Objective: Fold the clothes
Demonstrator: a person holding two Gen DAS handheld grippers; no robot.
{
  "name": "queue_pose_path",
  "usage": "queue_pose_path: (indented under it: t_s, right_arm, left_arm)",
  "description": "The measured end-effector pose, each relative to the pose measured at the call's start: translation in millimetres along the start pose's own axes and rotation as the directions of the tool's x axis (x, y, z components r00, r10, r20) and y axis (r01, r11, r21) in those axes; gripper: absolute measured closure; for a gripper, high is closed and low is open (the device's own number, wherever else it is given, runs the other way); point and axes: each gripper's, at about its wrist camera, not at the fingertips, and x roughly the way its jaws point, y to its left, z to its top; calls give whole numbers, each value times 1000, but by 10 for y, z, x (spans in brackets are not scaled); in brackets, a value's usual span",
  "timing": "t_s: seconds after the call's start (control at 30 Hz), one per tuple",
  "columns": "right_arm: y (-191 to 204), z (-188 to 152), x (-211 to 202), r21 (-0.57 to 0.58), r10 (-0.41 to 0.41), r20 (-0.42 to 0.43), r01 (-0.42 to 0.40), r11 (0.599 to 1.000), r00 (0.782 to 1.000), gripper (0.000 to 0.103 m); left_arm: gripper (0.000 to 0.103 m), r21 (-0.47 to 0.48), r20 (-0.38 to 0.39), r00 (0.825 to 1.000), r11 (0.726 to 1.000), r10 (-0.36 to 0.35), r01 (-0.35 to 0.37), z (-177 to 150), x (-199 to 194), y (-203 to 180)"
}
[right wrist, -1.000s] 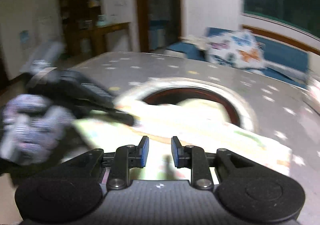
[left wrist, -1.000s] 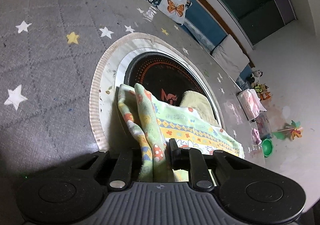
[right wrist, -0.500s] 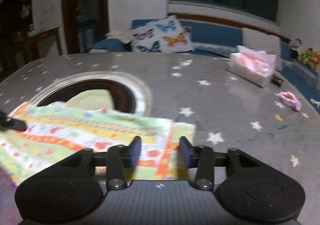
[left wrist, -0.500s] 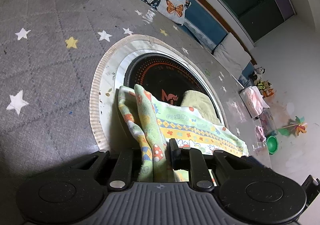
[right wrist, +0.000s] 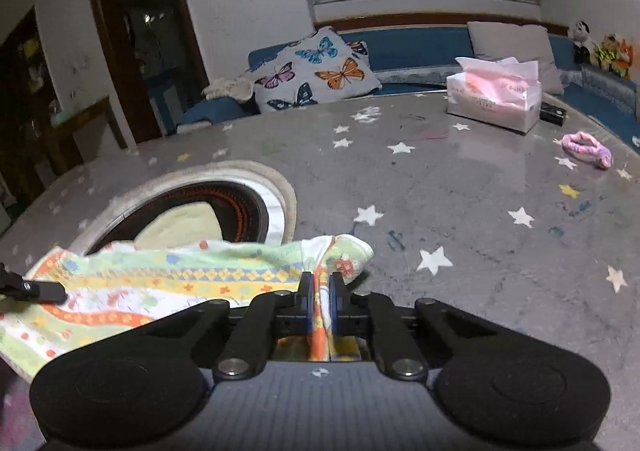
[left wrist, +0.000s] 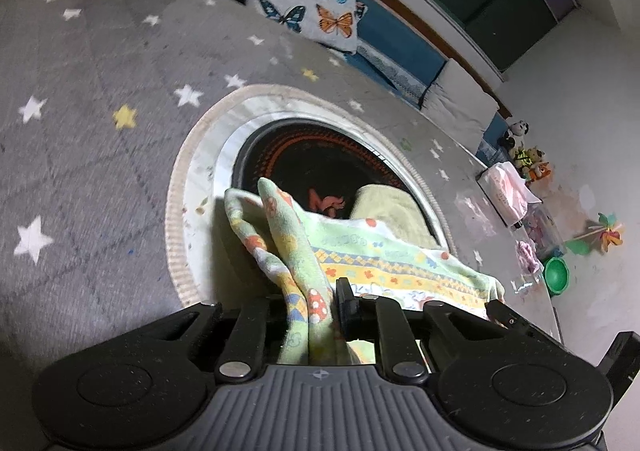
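Note:
A green patterned garment (left wrist: pixel 384 259) with yellow and orange bands lies on the grey starred table, partly over a round black cooktop (left wrist: pixel 316 159). My left gripper (left wrist: pixel 312 303) is shut on one bunched corner of it. My right gripper (right wrist: pixel 320 299) is shut on the opposite corner (right wrist: pixel 340 255), and the cloth (right wrist: pixel 160 279) stretches away to the left between the two. The tip of the left gripper (right wrist: pixel 36 289) shows at the left edge of the right wrist view. A folded pale yellow cloth (right wrist: pixel 184 223) lies on the cooktop behind the garment.
A tissue box (right wrist: pixel 494 97) and a pink hair band (right wrist: pixel 588 145) sit on the table's far right. A butterfly cushion (right wrist: pixel 316 71) lies on the blue bench behind. A green bowl (left wrist: pixel 556 275) and a pinwheel (left wrist: pixel 608 235) are on the floor.
My right gripper swung right along the garment, then shut on its right corner; half a second ago it was open. The left gripper kept its hold and barely moved.

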Motion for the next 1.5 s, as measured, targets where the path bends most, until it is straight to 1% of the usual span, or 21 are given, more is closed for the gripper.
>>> queue_pose_path:
  t_s: [0.17,0.3,0.47,0.7,0.8,0.9,0.93,0.97,1.03,1.1,1.13,1.17,1.2,1.27,1.3,1.37,1.4,1.43,1.5]
  right_arm:
    - [-34,88,-240,2,11,54,-11,1000,998,98]
    - [-137,201,-436,4,-16,98,16,1000,995,99]
    - [-372,366,-632,12,-88,139,87,996,986,99]
    - [-791,527,-837,53,-198,184,192,980,963,99]
    - [-951,557,-858,65,-236,191,228,972,953,99]
    - [-1103,555,-804,75,-271,179,262,962,946,99]
    - [-1151,544,-765,79,-282,168,272,959,945,99]
    - [-1194,521,-711,82,-292,152,282,956,944,99]
    - [-1264,464,-592,81,-308,110,300,950,945,98]
    - [-1304,410,-496,71,-333,75,328,942,940,98]
    - [-1322,386,-461,67,-343,63,339,938,937,95]
    - [-1334,371,-457,69,-351,60,347,935,934,94]
    - [-1333,356,-459,69,-351,58,347,935,935,94]
    - [-1272,329,-494,62,-315,60,312,948,947,93]
    - [-1241,316,-511,59,-297,61,294,954,953,90]
    - [-1180,289,-546,52,-261,63,258,965,963,78]
    - [-1149,276,-564,49,-242,64,240,970,968,67]
    - [-1119,262,-581,46,-224,64,221,974,972,65]
    - [-1024,212,-593,29,-188,57,187,982,980,65]
  left_arm:
    - [92,69,24,999,997,-24,22,103,-57,-266]
    - [92,136,31,998,989,-55,50,177,0,-598]
    - [93,199,16,995,975,-101,95,223,215,-1026]
    - [93,266,-8,987,951,-162,158,276,577,-1585]
    - [93,296,-14,985,940,-174,171,278,717,-1772]
    - [92,352,-20,988,924,-154,151,222,887,-1930]
    - [91,369,-31,991,920,-132,134,190,971,-1957]
    - [89,378,-46,993,918,-107,117,152,1046,-1949]
    - [88,388,-82,994,917,-68,94,87,1190,-1921]
    - [83,401,-96,995,914,-24,61,21,1261,-1863]
    - [75,409,-102,995,912,-2,44,-12,1293,-1832]
    - [59,416,-93,996,909,16,24,-28,1294,-1804]
    - [53,424,-73,997,905,35,-1,-36,1275,-1784]
    - [48,442,-40,998,897,52,-29,-14,1214,-1744]
    - [45,446,-30,998,894,57,-38,-13,1195,-1739]
    - [35,454,-12,998,889,64,-52,-19,1159,-1732]
    - [33,462,-6,998,885,63,-53,-28,1136,-1735]
    - [29,472,-3,998,880,65,-56,-53,1126,-1745]
    - [22,490,-2,998,869,69,-59,-122,1117,-1767]
